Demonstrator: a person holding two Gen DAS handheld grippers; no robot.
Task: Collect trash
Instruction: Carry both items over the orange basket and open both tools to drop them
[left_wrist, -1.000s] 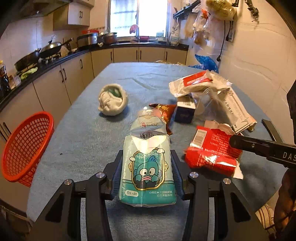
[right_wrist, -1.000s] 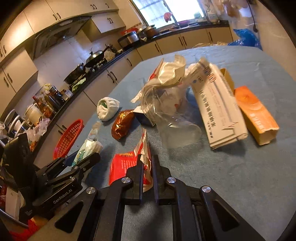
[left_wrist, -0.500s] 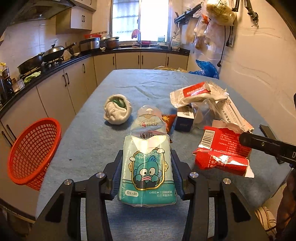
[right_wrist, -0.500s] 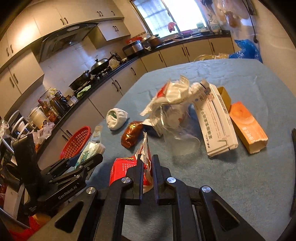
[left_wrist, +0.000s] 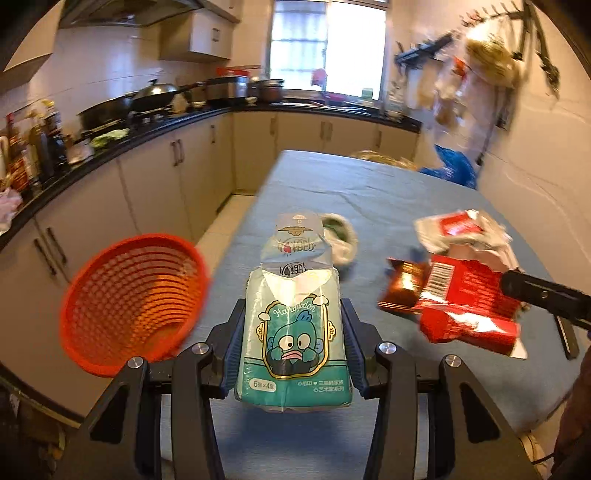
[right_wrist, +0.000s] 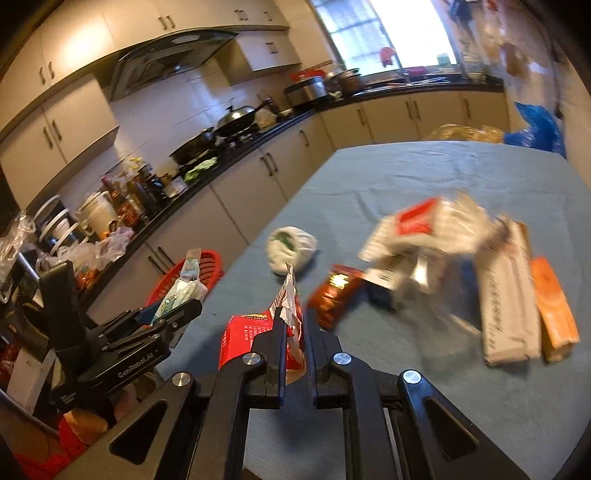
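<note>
My left gripper (left_wrist: 291, 332) is shut on a teal tissue pack (left_wrist: 291, 332) with a cartoon fish, held above the table's left edge. The pack also shows in the right wrist view (right_wrist: 177, 295). The red mesh basket (left_wrist: 129, 299) is just left of it, off the table. My right gripper (right_wrist: 295, 325) is shut on a red torn wrapper (right_wrist: 251, 339), lifted above the table; the wrapper also shows in the left wrist view (left_wrist: 469, 306). A white crumpled bag (right_wrist: 291, 249) and a brown snack packet (right_wrist: 332, 295) lie beyond it.
The blue-covered table (right_wrist: 461, 177) holds a pile of wrappers with a red-and-white bag (right_wrist: 424, 225), a long white box (right_wrist: 509, 299) and an orange box (right_wrist: 554, 306). Kitchen counters (left_wrist: 147, 140) with pans run along the left and back.
Both grippers have lifted and swung left with their loads. The red basket now sits larger and closer beside the tissue pack. The red wrapper is off the table.
</note>
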